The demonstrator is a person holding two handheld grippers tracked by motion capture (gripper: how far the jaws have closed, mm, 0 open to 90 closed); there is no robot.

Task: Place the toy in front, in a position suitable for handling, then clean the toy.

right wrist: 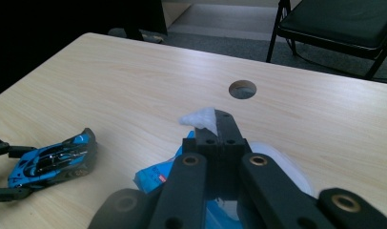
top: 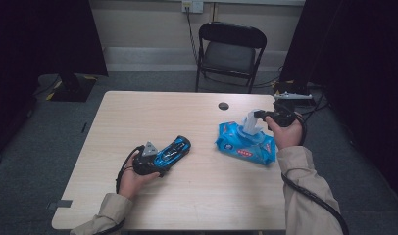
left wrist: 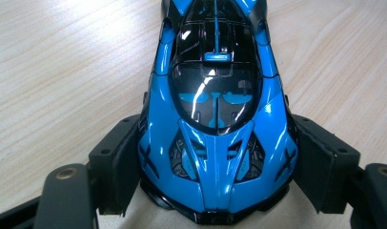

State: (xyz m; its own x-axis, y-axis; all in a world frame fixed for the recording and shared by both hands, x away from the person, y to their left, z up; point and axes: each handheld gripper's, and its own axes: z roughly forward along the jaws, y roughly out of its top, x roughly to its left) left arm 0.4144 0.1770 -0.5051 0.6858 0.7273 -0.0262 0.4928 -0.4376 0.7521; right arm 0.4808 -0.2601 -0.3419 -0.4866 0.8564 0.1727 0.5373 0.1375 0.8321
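Blue toy car (top: 172,151) is clamped at one end by the left tool (top: 160,159), jaws pressed on both flanks; car sits on the counter (top: 187,200), left of centre. Right tool (top: 256,115) is closed on a white wipe (right wrist: 201,117), held just above the blue wipes pack (top: 246,145) lying at the counter's right side. Cable hole (top: 223,105) is seen farther back

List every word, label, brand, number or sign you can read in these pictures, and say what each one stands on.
No text can be read.
Wipes pack: a red and white label on the blue wrapper, with print too small and blurred to read; the same in the right gripper view.
Toy car: dark X-shaped marks on the two front corners, with no letters or numbers on it.
Table: no print on it.
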